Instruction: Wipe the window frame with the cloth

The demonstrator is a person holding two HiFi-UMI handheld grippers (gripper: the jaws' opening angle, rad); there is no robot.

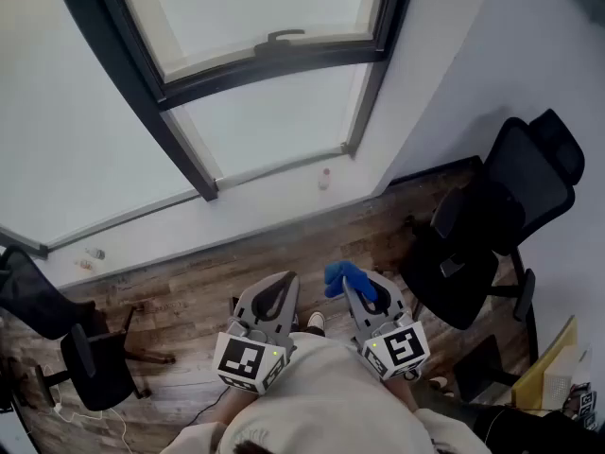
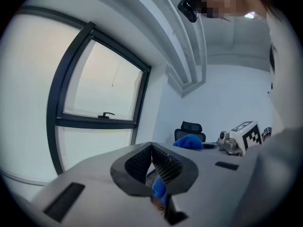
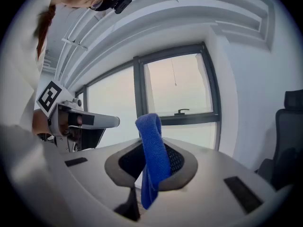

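— Where's the cloth?
— The blue cloth [image 1: 346, 276] is pinched in the right gripper [image 1: 359, 291]. The window frame [image 1: 274, 64] is at twelve o'clock, well apart.
— And the left gripper [image 1: 274, 299]?
— Jaws together, holding nothing.

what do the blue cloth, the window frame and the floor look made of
Blue cloth: soft, matte, looped pile, likely microfibre; it folds and droops limply.
Window frame: dark, smooth, straight-edged bars, probably painted metal, though plastic can't be ruled out.
Floor: brown planks with grain streaks and visible seams, either wood or wood-look laminate.
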